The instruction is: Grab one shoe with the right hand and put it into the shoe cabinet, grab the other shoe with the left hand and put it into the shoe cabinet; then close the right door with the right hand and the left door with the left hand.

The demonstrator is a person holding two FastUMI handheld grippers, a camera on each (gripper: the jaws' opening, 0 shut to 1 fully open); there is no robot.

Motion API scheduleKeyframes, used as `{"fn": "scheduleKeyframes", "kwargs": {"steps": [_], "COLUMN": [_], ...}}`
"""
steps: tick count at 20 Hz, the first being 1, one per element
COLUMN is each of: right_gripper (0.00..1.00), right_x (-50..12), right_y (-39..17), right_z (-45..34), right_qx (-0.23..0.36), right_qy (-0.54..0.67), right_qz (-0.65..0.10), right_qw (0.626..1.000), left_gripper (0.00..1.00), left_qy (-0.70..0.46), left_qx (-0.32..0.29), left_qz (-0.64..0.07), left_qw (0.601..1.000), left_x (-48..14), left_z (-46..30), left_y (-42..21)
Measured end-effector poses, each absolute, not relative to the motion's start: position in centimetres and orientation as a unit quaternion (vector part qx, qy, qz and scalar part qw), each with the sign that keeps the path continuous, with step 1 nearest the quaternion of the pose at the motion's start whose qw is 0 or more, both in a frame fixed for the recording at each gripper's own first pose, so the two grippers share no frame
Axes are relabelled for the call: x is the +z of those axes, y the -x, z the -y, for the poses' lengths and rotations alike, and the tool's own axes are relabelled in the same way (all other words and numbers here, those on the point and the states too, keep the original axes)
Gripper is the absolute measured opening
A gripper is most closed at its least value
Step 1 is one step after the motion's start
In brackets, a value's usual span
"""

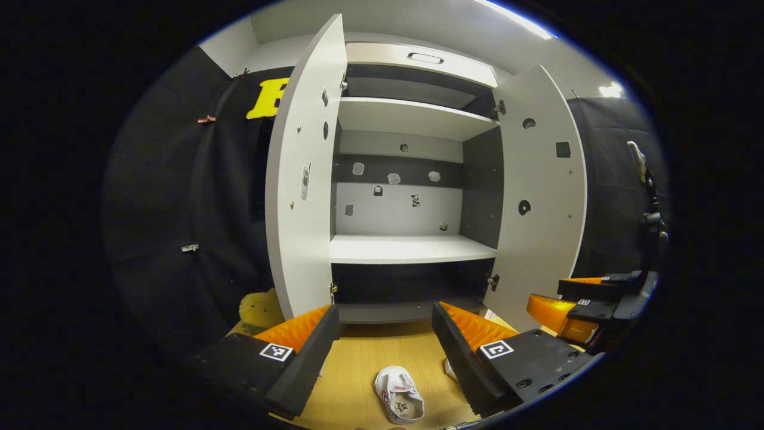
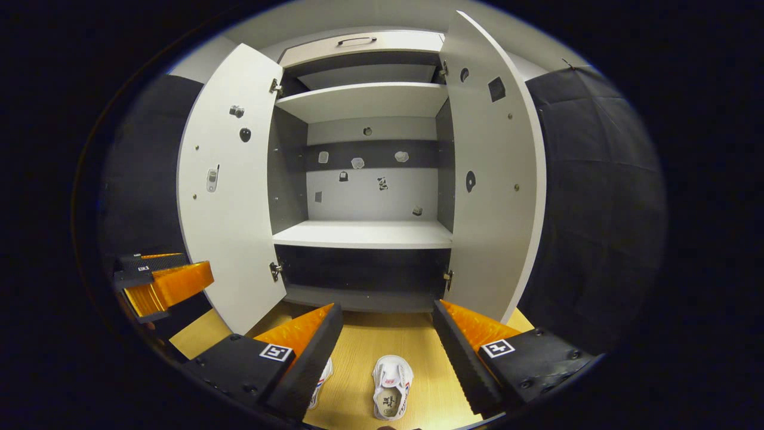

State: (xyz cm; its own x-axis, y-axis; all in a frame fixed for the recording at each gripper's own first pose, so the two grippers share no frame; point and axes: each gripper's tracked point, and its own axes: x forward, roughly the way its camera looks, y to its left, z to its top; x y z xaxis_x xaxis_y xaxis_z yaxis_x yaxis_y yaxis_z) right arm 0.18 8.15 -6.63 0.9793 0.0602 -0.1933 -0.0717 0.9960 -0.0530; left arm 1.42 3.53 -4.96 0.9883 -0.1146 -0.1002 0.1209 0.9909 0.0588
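Hovering spread-fingered over the wooden floor (image 2: 370,334) before the open shoe cabinet (image 2: 364,233), the right gripper (image 2: 388,325) has one small shoe (image 2: 392,387) directly below between its fingers, long axis pointing at the cabinet, while the left gripper (image 1: 385,325), also open and empty, sits just beside

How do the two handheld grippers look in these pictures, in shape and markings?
The left gripper and the right gripper look alike: each has two wedge-shaped fingers with ribbed inner faces, mounted on dark blocks. Each block carries a small square black-and-white marker and shows screw holes.
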Motion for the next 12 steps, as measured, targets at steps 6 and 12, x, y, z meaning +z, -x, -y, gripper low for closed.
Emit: {"fn": "scheduleKeyframes", "kwargs": {"steps": [6, 12], "right_gripper": [0.98, 0.98], "right_x": [-10.2, -17.3], "right_y": [0.8, 0.7], "right_z": [-9.8, -9.6], "right_qx": [0.030, 0.059], "right_qy": [0.061, 0.050], "right_qz": [-0.161, -0.244], "right_qw": [0.985, 0.967], "left_gripper": [0.97, 0.97], "left_qy": [0.008, 0.011], "left_qx": [-0.111, -0.098], "left_qz": [-0.071, -0.072], "left_qw": [0.991, 0.992], "left_x": [-7.7, -7.6], "left_z": [-3.3, -3.4], "left_y": [-1.4, -2.1]}}
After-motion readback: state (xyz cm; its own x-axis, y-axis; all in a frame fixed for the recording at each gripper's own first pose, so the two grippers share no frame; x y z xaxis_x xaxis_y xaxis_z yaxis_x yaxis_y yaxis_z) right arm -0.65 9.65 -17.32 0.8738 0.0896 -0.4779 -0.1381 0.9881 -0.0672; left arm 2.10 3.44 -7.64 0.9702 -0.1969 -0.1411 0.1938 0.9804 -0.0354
